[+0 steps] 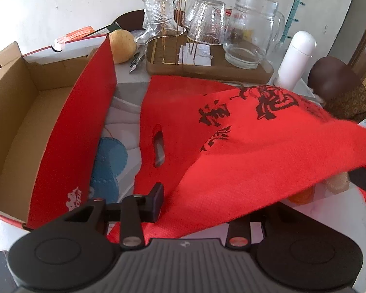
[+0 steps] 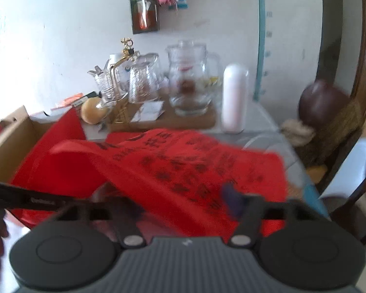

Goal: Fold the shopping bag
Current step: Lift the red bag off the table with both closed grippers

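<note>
At the far left of the left wrist view, an open cardboard box (image 1: 24, 112) with red outer walls sits on the table (image 1: 127, 90), its inside bare brown card. Just right of it, the red shopping bag (image 1: 231, 151) lies spread over the table, printed with black characters, its cut-out handle slot (image 1: 158, 144) showing near the box. Part of the bag is lifted and folded over, draping across the left gripper (image 1: 197, 195). Its left finger (image 1: 156, 202) is visible beside the cloth; the right one is hidden under it, so whether the fingers pinch the bag cannot be told.

Behind the bag stand a brown tray (image 1: 207, 68) with upturned glasses (image 1: 205, 19) and a glass jug (image 1: 251, 24), then a white bottle (image 1: 297, 56).

The right wrist view is blurred. The right gripper (image 2: 183, 202) reaches over the bag's near edge (image 2: 183, 171); its fingers are too smeared to judge.
</note>
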{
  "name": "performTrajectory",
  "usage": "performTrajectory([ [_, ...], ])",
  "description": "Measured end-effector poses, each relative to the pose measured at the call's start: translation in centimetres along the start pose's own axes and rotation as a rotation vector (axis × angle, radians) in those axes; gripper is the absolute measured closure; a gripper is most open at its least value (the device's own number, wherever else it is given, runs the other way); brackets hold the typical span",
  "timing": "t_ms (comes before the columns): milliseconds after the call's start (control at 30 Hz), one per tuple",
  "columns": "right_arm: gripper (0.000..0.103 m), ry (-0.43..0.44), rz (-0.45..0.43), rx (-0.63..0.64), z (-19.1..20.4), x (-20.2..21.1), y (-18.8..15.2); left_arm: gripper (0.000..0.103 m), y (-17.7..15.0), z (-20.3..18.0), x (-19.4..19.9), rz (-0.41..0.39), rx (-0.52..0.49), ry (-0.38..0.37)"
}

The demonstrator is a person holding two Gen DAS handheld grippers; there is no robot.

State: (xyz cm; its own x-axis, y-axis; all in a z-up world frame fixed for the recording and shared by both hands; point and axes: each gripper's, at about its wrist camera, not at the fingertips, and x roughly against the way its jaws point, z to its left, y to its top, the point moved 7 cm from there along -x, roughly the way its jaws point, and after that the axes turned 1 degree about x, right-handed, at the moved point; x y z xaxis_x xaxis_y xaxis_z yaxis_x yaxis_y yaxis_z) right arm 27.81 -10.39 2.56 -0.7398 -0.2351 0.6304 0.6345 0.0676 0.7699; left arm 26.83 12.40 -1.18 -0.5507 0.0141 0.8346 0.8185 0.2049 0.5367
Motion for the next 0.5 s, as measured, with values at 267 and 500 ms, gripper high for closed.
performTrajectory([
  [267, 0.087, 0.025, -0.107, -0.023, 0.7, 3.3, 2.2, 0.085, 1.3, 0.6, 2.6, -0.056, 0.009, -0.019],
  [500, 0.088, 0.025, -0.172, -0.025, 2.6, 7.3, 3.7, 0.085, 2.3, 1.5, 5.6, -0.097, 0.012, -0.060],
])
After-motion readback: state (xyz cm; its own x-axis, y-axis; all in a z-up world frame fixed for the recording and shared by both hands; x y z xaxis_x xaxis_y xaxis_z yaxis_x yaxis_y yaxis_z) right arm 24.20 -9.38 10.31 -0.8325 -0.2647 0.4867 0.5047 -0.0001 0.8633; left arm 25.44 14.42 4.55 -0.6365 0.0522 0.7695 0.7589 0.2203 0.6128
